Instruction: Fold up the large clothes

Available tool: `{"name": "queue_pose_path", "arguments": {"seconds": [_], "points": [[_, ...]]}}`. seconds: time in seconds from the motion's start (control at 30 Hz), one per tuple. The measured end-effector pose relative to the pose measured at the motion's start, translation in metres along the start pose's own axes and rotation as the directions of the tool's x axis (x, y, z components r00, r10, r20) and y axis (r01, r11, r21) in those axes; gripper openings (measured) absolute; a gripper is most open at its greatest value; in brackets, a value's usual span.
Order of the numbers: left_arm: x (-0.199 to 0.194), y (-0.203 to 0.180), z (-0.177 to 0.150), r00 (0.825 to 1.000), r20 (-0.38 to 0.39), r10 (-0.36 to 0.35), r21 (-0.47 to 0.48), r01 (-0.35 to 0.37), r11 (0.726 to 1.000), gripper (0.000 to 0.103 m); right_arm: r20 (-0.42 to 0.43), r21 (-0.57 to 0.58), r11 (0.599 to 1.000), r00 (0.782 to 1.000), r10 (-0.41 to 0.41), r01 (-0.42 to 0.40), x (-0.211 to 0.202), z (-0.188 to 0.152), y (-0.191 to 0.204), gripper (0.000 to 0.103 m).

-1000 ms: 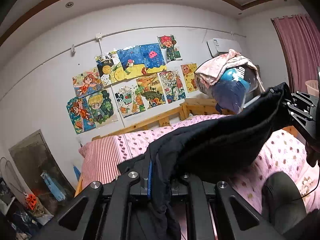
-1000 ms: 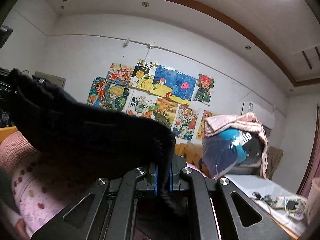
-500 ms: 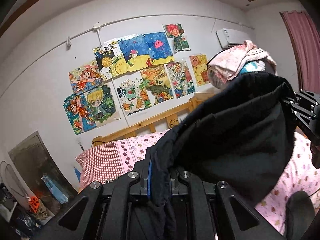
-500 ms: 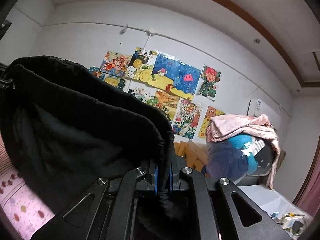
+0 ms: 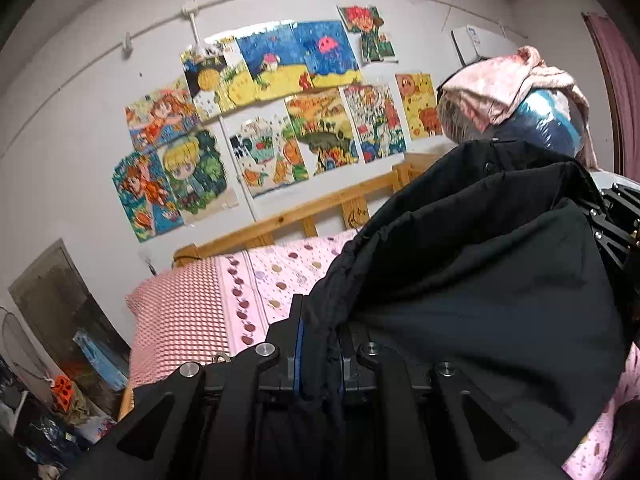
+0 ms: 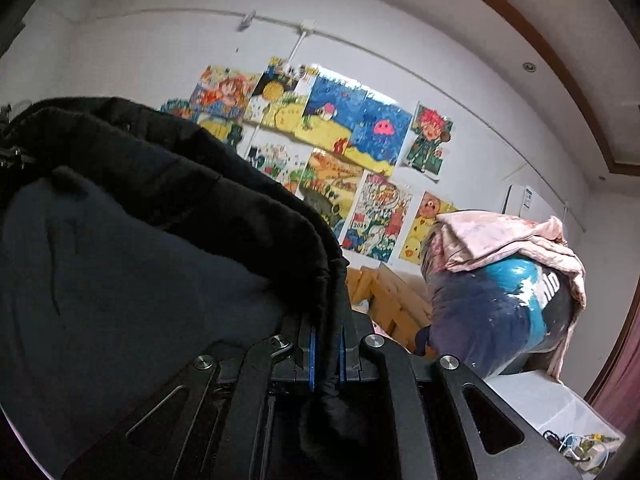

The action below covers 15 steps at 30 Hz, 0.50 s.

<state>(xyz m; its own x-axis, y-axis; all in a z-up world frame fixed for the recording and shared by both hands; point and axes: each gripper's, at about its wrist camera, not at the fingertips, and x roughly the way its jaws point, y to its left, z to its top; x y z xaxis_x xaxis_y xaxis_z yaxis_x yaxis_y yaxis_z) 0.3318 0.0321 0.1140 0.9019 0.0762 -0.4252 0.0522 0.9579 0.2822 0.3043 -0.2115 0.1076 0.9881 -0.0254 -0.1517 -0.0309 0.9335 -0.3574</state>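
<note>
A large black garment [image 5: 472, 280] hangs stretched between both grippers above the bed. My left gripper [image 5: 318, 344] is shut on one edge of it, the cloth pinched between the blue pads. In the left wrist view the right gripper [image 5: 618, 220] shows at the right edge, holding the far end. My right gripper [image 6: 326, 340] is shut on the other edge of the black garment [image 6: 140, 248], whose fleecy lining billows up and fills the left of that view. How the lower part of the garment hangs is hidden.
The bed has a pink dotted sheet [image 5: 280, 276], a red checked pillow [image 5: 180, 316] and a wooden headboard [image 5: 320, 208]. Children's drawings [image 5: 272, 108] cover the white wall. A stuffed bag topped with pink cloth [image 6: 500, 280] stands at the right, clutter at lower left [image 5: 60, 392].
Both grippers have swept toward the wall and the headboard, carrying the garment. The cloth has bulged upward between them and now covers more of each view.
</note>
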Motion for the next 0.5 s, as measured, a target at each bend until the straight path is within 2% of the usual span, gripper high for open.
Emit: {"name": "queue_pose_path", "arguments": {"seconds": [0.2,0.43,0.47,0.5], "points": [[0.049,-0.001,-0.013,0.997,-0.074,-0.017,-0.032,0.015,0.999,0.014,-0.094,0.016,0.999,0.995,0.029,-0.028,0.052,-0.023,0.014,0.007],[0.061,0.004,-0.023,0.993,-0.105,-0.051,-0.06,0.044,0.997,0.02,-0.175,0.036,0.992,0.977,0.123,-0.119,0.092,-0.034,0.023,0.011],[0.058,0.003,-0.023,0.994,-0.101,-0.046,-0.055,0.04,0.998,0.022,-0.174,0.036,0.991,0.976,0.131,-0.126,0.091,-0.035,0.023,0.016],[0.055,0.003,-0.023,0.995,-0.096,-0.04,-0.051,0.035,0.998,0.032,-0.171,0.034,0.991,0.976,0.136,-0.132,0.088,-0.036,0.023,0.028]]}}
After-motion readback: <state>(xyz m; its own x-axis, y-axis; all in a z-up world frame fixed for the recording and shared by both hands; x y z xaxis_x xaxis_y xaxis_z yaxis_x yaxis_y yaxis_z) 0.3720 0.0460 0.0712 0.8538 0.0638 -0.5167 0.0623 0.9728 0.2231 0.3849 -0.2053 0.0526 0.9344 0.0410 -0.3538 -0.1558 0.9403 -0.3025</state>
